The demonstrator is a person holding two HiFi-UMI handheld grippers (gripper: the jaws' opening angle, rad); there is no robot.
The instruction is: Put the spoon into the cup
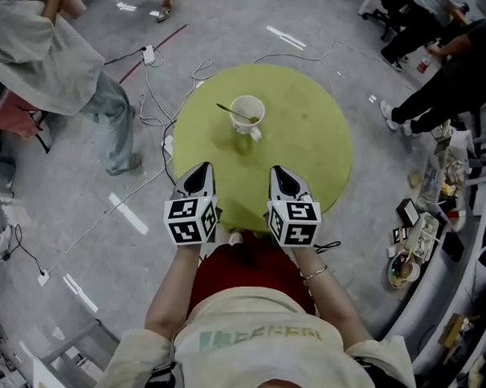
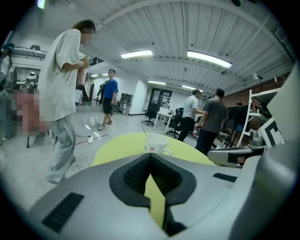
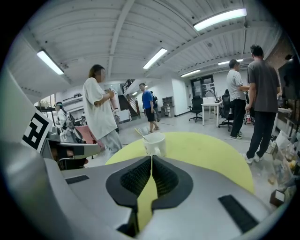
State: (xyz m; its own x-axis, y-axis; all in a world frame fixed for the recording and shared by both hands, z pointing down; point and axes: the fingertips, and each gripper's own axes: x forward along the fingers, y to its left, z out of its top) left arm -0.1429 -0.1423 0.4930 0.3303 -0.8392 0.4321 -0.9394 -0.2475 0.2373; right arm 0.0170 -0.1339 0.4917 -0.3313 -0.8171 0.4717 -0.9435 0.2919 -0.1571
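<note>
Hidden / cut-off bits

Spoon (image 1: 230, 111) bowl end is down inside cup (image 1: 247, 114); in both gripper views the cup wall hides it and only the handle tip shows over the rim. Cup foot is behind the gripper bodies there. In head view, table (image 1: 309, 144) near edge is covered by left gripper (image 1: 202, 168) & right gripper (image 1: 280, 171). Bystanders (image 1: 40, 52) are cropped by the frame edges. Bench clutter (image 1: 422, 229) at right is too small to ID.
</note>
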